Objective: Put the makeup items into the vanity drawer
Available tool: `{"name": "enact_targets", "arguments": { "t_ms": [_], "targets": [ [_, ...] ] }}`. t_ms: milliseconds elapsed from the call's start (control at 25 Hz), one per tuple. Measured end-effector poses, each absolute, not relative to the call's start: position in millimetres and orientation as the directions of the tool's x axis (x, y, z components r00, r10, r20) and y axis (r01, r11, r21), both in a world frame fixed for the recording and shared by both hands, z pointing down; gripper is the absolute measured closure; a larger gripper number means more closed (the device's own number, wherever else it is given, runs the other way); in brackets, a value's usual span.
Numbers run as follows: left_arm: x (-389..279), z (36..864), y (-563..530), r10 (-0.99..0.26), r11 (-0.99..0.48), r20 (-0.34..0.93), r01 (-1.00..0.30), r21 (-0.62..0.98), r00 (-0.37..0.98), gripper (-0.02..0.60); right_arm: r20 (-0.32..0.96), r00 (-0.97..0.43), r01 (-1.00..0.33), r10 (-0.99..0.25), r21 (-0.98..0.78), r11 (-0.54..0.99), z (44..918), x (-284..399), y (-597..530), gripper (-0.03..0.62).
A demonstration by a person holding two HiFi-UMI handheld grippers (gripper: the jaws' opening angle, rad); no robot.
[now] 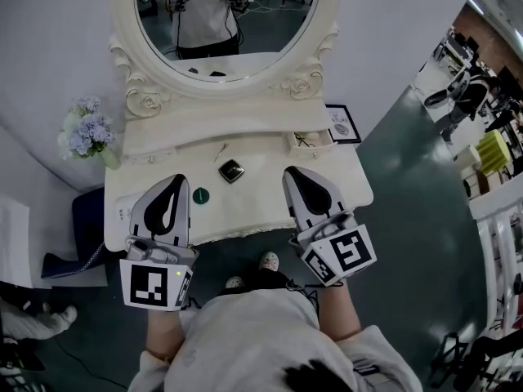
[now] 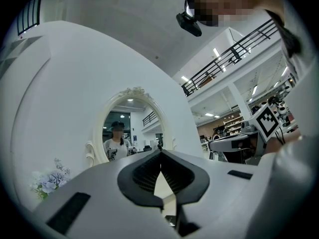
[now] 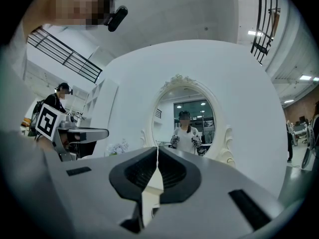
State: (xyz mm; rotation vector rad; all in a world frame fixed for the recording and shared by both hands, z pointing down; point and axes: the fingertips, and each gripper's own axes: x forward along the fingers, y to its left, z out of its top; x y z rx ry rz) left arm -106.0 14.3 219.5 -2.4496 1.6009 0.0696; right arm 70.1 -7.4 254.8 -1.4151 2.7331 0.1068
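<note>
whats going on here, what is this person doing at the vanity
A person stands at a white vanity with tongs in each hand. The left tongs and right tongs are both shut and empty, held over the front of the top. A dark compact, a green round item and a thin stick lie on the top, none of them picked up yet.
</note>
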Motion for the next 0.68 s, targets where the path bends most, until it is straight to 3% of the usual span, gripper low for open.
{"name": "enact_targets", "arguments": {
  "t_ms": [680],
  "targets": [
    [-106.4,218.1,18.6,-0.898,-0.389,-0.158,-0.908,-0.154,0.412,0.568,-0.08,-0.592,-0.806,-0.802,0.042,0.59,253.1,60.6,-4.2,0.571]
  ]
}}
